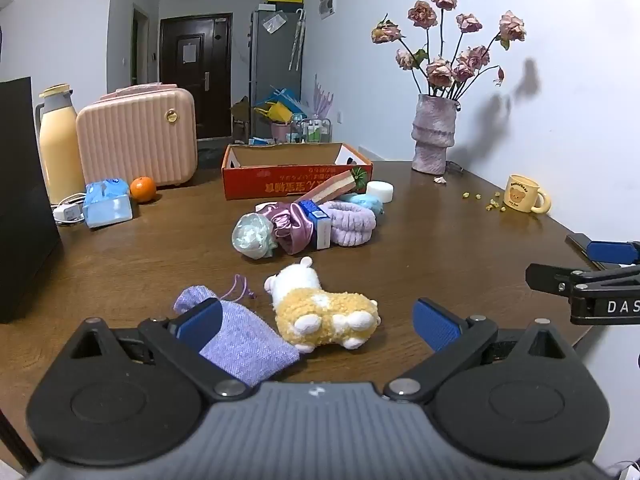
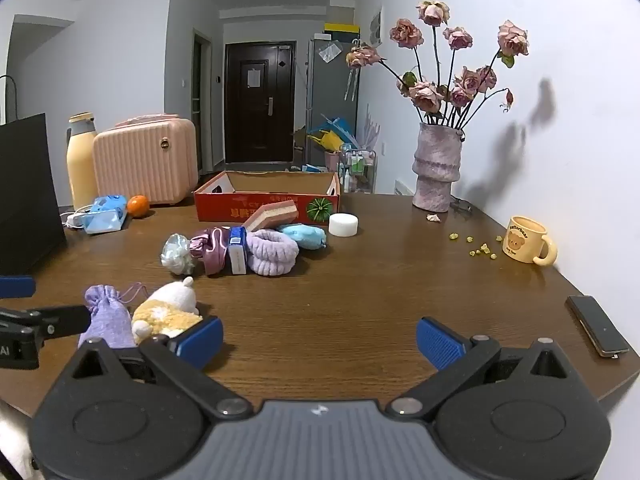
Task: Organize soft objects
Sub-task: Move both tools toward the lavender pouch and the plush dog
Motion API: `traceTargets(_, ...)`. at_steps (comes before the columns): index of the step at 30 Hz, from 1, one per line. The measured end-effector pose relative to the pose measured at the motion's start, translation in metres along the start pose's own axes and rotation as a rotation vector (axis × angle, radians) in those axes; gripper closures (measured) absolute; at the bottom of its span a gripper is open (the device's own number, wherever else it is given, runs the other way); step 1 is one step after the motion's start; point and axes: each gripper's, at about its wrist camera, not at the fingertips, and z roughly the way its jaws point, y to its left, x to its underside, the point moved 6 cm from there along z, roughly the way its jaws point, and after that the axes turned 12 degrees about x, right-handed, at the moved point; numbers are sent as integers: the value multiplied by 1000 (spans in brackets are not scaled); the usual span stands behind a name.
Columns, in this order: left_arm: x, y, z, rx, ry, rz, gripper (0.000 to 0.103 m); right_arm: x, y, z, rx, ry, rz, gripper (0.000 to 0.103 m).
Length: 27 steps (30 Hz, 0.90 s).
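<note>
- We hold the left gripper [image 1: 318, 322] with its jaws spread wide and nothing between the pads, low over the near edge of the brown table [image 1: 440, 240].
- Just ahead of it lies a yellow-and-white plush toy [image 1: 320, 308] on its side, touching a lilac drawstring pouch [image 1: 240, 332] to its left; the pouch runs behind the gripper's left finger.
- We hold the right gripper [image 2: 320, 340] just as wide apart and empty, over bare wood to the right of the toy.
- Farther back sits a heap of soft things: a pale green scrunchie [image 1: 252, 236], a shiny purple scrunchie [image 1: 290, 226], a blue-and-white box [image 1: 320, 224], a fluffy lilac headband [image 1: 352, 226] and a light blue soft piece [image 2: 304, 236].
- Behind the heap stands an open red cardboard box [image 1: 296, 172], with a white round sponge [image 2: 343, 224] beside it.
- A vase of dried roses [image 2: 436, 172], a yellow mug [image 2: 524, 240] and a phone [image 2: 598, 330] stand along the right side.
</note>
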Motion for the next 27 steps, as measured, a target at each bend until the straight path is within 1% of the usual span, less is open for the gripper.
traceTargets(2, 1, -2, -2, 0, 1, -3, 0, 0, 2, -1, 4, 2, -6, 0)
traceTargets(3, -1, 2, -4, 16, 1, -34, 0, 1, 2, -1, 4, 1, -8, 0)
traceTargets(4, 0, 2, -6, 15, 0, -35, 0, 1, 3, -1, 4, 2, -8, 0)
traceTargets(5, -1, 4, -3, 18, 20, -35, 0, 1, 4, -2, 4, 3, -9, 0)
traceTargets(9, -1, 8, -6, 11, 29, -38, 0, 1, 4, -3, 5, 7, -9, 0)
traceTargets(10, 1, 12, -6, 11, 26, -45, 0, 2, 3, -3, 5, 8, -9, 0)
traceTargets(11, 2, 12, -6, 9, 26, -44, 0, 1, 13, -5, 4, 5, -18, 0)
traceTargets(15, 1, 17, -10, 8, 25, -45, 0, 0, 8, -4, 4, 8, -20, 0)
traceTargets(18, 4, 11, -5, 6, 28, -44, 0, 2, 11, -4, 4, 10, -36, 0)
traceTargets(27, 4, 11, -6, 4, 27, -42, 0, 3, 12, -2, 4, 15, -41, 0)
